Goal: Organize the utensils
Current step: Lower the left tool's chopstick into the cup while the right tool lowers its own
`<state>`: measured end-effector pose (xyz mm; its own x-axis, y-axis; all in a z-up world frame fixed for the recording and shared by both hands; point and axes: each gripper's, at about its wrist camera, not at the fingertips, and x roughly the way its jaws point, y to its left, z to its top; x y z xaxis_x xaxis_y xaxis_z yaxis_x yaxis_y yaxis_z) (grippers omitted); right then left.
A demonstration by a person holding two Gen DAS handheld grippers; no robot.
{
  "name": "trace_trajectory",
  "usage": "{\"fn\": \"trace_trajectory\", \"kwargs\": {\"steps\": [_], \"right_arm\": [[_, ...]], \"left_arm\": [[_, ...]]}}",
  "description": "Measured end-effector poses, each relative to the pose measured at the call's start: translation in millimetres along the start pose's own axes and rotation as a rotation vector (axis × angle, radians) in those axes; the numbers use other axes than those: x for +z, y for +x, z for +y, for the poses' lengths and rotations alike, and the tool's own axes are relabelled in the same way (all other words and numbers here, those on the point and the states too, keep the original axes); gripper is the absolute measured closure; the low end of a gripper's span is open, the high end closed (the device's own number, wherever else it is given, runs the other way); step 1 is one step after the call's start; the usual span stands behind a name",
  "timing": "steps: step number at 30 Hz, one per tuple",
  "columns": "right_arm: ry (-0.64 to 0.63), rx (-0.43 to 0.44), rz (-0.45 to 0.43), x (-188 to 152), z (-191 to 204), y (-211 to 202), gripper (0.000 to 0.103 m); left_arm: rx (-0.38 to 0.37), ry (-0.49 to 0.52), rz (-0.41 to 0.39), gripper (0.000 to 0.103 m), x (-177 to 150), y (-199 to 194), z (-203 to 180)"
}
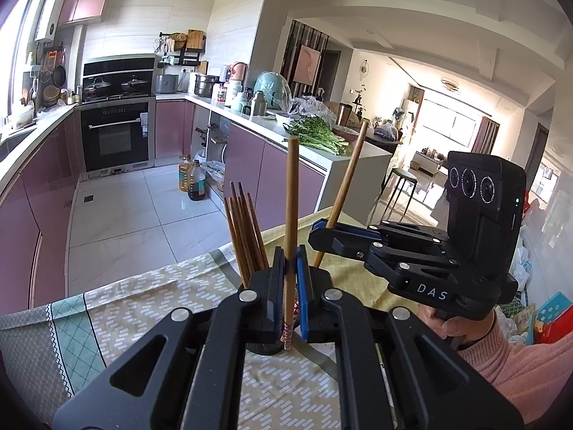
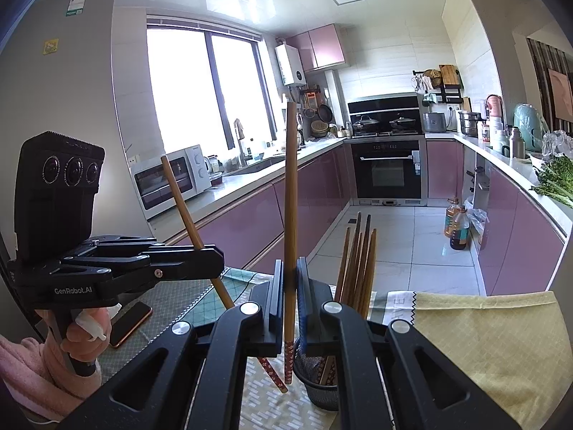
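Chopsticks (image 2: pixel 358 261) mostly stand in the mesh holder (image 2: pixel 320 387) on my worktop (image 2: pixel 483 340); my left gripper (image 1: pixel 292 261) and right gripper (image 2: pixel 290 272) each clamp one chopstick, undeposited.

Left gripper (image 1: pixel 290 268), black with blue pads: clamped on one upright brown wooden chopstick (image 1: pixel 290 193). Right gripper (image 1: pixel 324 229), black, hand-held at right by a pink-sleeved hand (image 1: pixel 454 326): clamped on a second, slanted wooden chopstick (image 1: pixel 349 175). Bundle of brown chopsticks (image 1: pixel 243 229) standing left of centre. Patterned yellow-green tablecloth (image 1: pixel 150 301) beneath.
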<state>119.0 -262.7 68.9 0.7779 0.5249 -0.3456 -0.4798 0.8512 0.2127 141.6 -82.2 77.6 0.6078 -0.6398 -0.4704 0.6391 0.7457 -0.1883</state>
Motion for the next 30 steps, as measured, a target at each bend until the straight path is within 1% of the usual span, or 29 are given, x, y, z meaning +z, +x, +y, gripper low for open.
{"fn": "trace_trajectory", "kwargs": {"steps": [11,20,30], "right_arm": [[-0.008,-0.004,-0.013,-4,-1,-7,0.097],[-0.018,-0.011,-0.023,0,2,-7,0.097],[-0.017,-0.024,-0.034,3,-1,-6,0.097]], "left_arm": [[0.001,0.001,-0.017,0.096,7,1,1],[-0.005,0.005,-0.037,0.096,15,3,-2],[-0.001,0.001,-0.038,0.096,18,5,-2]]}}
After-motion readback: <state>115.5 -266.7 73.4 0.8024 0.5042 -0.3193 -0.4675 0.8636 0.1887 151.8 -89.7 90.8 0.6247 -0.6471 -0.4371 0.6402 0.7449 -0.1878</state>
